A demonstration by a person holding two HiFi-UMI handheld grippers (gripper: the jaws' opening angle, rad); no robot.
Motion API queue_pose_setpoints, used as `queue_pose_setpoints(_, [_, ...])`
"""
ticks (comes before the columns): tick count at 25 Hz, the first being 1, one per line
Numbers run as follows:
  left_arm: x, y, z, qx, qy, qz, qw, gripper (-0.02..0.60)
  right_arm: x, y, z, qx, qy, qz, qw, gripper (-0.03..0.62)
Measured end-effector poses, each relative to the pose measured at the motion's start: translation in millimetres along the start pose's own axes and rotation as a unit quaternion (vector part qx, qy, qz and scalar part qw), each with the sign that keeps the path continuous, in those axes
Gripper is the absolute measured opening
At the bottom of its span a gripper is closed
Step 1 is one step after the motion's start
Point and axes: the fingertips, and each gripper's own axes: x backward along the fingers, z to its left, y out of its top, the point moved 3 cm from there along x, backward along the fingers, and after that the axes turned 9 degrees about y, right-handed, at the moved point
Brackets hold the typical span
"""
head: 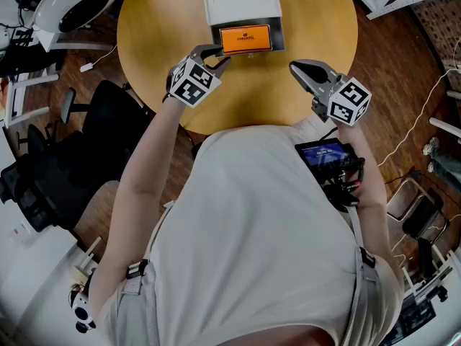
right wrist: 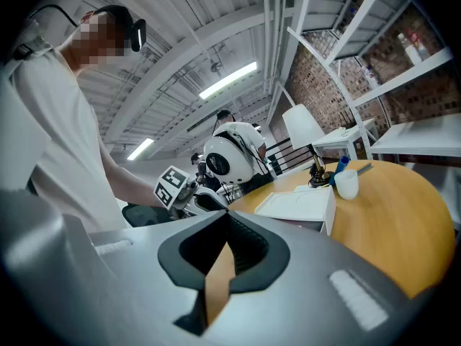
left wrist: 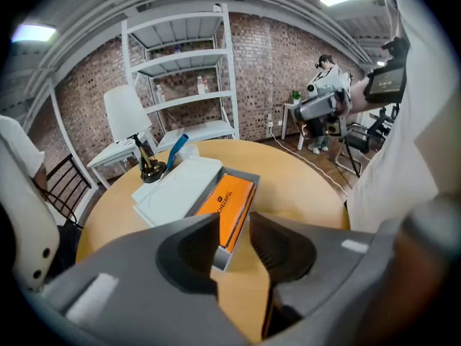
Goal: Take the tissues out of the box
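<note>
Tabletop [head: 310, 42] partly out of frame; orange pack [head: 245, 39] possibly tissues.

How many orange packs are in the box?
1. The orange pack lies in the open box. More may be hidden underneath it.

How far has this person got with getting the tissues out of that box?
Early days. Done: the white lid sits aside, so the grey box is open. In hand: nothing; the left tool hovers by the box, jaws slightly apart and empty, the right tool is shut and empty. Left: the orange tissue pack lies inside and must come out.
</note>
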Motion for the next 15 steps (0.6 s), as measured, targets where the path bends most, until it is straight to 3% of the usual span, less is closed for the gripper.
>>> queue_pose_setpoints(3, [-25.1,3.6,2.8,-0.043,-0.013,0.037,0.9983,0.218,2.8,1.5,-4.8,0.000,-0.004,0.003,1.000,0.000])
queue_pose_setpoints(7, [-55.7,5.5,1.6,-0.104,-0.039,0.074,0.9910,0.273,11.0,-1.4,-10.7,-0.007,-0.014,0.001,1.000,0.000])
queue_pose_setpoints(12, [-95.7,3.5,-0.4,-0.215,-0.076,0.125,0.9656,0.336,27.2,-13.7,-16.5,-0.025,-0.041,-0.008,0.999,0.000])
queue_pose_setpoints(15, [-112.3,7.6,2.2,-0.249,-0.089,0.139,0.9543,0.336,36.2,-19.9,-18.9,-0.034,-0.055,-0.014,0.998,0.000])
